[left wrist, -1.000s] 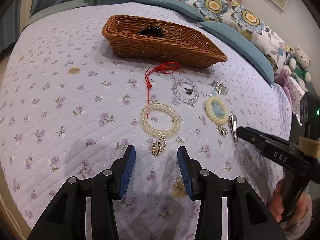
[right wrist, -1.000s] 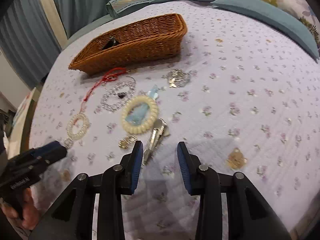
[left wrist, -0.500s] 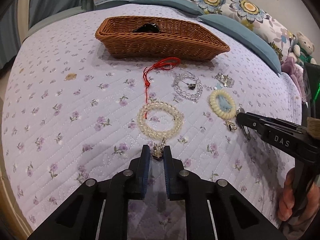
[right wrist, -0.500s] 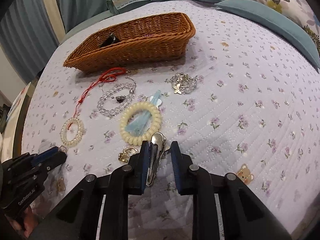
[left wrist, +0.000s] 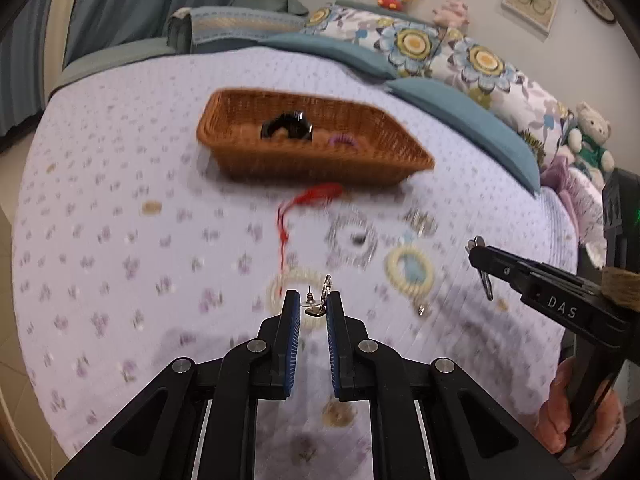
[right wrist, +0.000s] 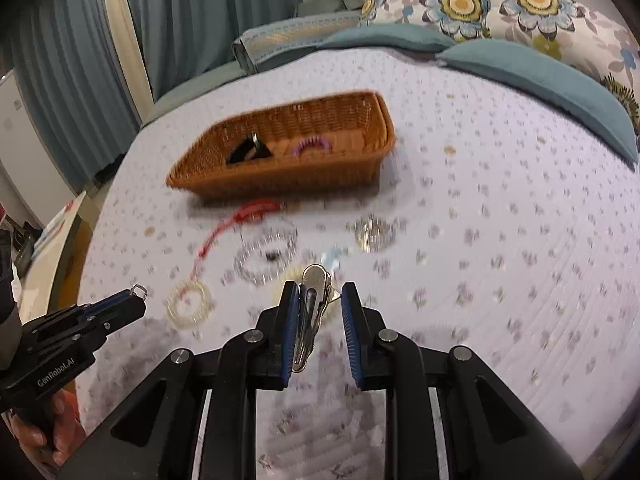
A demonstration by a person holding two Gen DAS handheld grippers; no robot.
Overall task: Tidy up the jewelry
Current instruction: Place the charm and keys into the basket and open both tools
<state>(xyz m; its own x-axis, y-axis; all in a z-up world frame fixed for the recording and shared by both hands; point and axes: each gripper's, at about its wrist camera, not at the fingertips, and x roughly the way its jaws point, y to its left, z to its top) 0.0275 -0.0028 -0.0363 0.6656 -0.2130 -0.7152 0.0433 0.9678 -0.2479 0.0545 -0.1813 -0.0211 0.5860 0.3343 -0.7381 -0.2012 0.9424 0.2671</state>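
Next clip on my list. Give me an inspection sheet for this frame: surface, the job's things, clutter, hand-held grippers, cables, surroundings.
Surface: lilac floral quilt on a bed; picture motion-blurred.
Job's things: wicker basket holding a black clip and a purple hair tie. On the quilt: red cord, clear bead bracelet, cream coil hair tie, silver brooch, pearl bracelet.
Clutter: nothing seen.
Grippers: left hand-held gripper shut on a small earring; right hand-held gripper shut on a silver hair clip.
Cables: nothing seen.
Surroundings: flowered pillows, blue curtains, teddy bear, framed pictures.
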